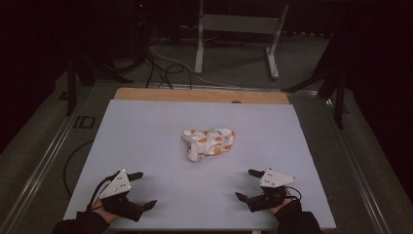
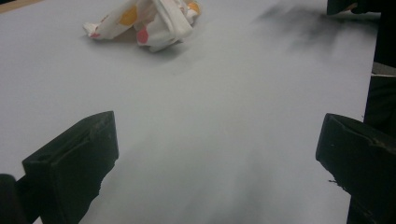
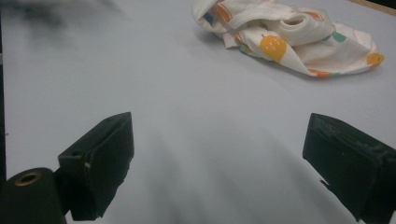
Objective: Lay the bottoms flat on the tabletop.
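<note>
A crumpled white cloth (image 1: 208,142) with orange, pink and green spots lies in a heap near the middle of the pale table surface (image 1: 146,141). My left gripper (image 1: 144,189) rests low at the near left, jaws wide apart with nothing between them. My right gripper (image 1: 247,184) sits at the near right, also open and empty. Both are well short of the cloth. The left gripper view has the cloth (image 2: 149,21) far off at the upper left between its spread jaws (image 2: 215,158). From the right gripper (image 3: 219,158) the cloth (image 3: 289,39) lies ahead at the upper right.
A wooden strip (image 1: 199,95) runs along the table's far edge. Beyond it, on the floor, stand a white metal frame (image 1: 238,34) and loose black cables (image 1: 160,68). Dark stands flank the table on both sides. Bare table surrounds the cloth.
</note>
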Demonstrator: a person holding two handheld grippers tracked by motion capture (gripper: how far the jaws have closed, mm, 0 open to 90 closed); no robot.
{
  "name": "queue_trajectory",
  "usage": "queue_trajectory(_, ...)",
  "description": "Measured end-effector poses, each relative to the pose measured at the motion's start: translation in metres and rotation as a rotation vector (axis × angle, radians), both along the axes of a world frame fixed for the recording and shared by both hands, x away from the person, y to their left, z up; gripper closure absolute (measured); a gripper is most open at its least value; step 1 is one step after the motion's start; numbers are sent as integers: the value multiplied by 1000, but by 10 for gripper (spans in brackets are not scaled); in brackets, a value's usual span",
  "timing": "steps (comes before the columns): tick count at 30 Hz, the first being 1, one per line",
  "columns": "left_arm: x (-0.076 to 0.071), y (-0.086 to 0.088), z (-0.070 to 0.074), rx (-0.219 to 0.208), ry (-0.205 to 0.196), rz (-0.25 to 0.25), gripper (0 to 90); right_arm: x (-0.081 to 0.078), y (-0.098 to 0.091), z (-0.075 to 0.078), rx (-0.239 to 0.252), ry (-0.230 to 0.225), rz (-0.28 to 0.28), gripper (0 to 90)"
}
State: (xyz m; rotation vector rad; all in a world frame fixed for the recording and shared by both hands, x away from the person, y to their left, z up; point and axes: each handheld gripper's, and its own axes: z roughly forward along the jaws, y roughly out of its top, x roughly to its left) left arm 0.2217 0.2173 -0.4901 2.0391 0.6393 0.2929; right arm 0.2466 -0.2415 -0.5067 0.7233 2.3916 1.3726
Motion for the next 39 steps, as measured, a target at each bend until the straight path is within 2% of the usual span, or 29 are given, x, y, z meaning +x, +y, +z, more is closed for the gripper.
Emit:
queue_trajectory(6, -1, -2, 0, 13, -4, -15, 0, -1, 2, 1, -13, 4, 11, 90)
queue_trajectory(14, -1, -2, -1, 9, 1, -31, 0, -1, 3, 2, -17, -2, 18, 90)
queue_trajectory(26, -1, -11, 3, 2, 14, -97, 0, -7, 12, 7, -37, 42, 75, 90)
queue_trajectory(29, -2, -13, 5, 1, 18, -110, 0, -8, 14, 9, -44, 40, 82, 90)
queue_trajectory(39, 1, -16, 16, -33, 18, -111, 0, -8, 13, 30, 0, 24, 73, 90)
